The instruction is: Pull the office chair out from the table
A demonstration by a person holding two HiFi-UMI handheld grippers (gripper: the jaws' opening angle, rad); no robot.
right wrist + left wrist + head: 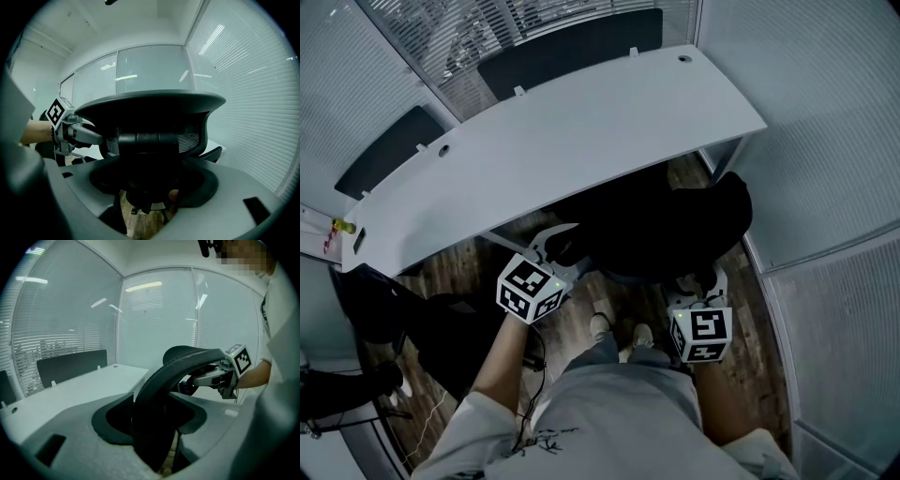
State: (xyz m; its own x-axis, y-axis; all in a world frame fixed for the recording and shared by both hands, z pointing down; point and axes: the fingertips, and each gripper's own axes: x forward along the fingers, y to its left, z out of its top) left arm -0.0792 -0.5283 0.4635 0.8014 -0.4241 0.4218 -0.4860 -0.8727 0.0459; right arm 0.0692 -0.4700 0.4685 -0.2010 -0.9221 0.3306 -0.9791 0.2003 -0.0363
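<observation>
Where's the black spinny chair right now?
The black office chair is in the middle of the head view, at the near edge of the white table, with the left tool and right tool clamped on its back.

You are reaching both arms up from the bottom of the head view, the left forearm point(502, 361) slanting from lower left toward the centre and the right forearm point(714, 398) rising at centre right. You are pointing the left gripper point(551, 251) toward the upper right, and its jaws are standing wide and clamping the rim of the office chair point(656, 225) back. You are aiming the right gripper point(698, 281) straight up the frame, and its jaws are gripping the same back. Both marker cubes are facing the camera.
</observation>
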